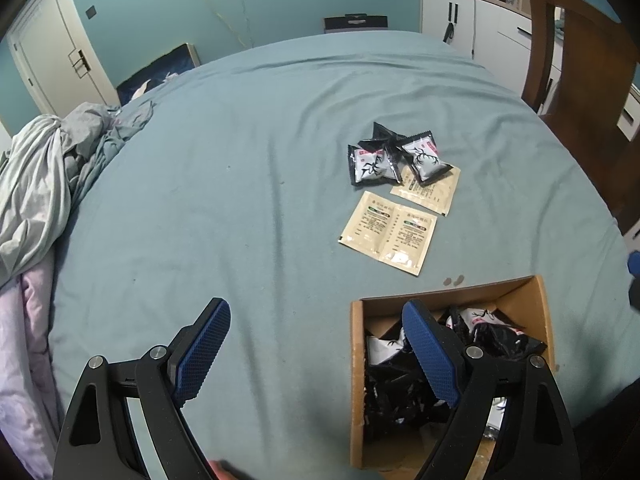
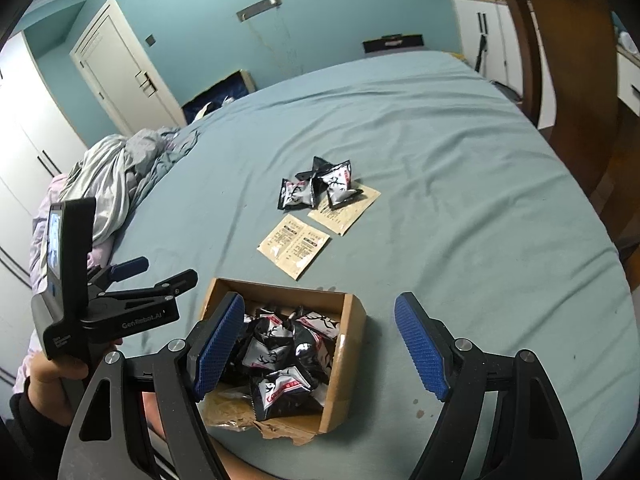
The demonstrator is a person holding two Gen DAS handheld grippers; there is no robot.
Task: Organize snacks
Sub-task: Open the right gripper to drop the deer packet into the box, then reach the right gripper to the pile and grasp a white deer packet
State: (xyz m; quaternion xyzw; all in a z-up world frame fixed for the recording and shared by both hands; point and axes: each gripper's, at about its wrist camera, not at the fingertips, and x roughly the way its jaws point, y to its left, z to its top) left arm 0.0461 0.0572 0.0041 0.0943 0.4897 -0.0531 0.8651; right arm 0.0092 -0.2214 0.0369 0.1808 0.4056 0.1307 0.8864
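An open cardboard box sits on the blue bedsheet, filled with several black-and-white snack packs. A small pile of the same packs lies farther out on the sheet. Beside it lie a beige double sachet and a second sachet partly under the pile. My left gripper is open and empty, just left of the box. Over the box's right side hangs my right gripper, open, with nothing between its pads.
Crumpled grey and pink bedding is heaped at the left edge of the bed. A wooden chair and white cabinets stand at the right. A hand holds the left gripper's handle.
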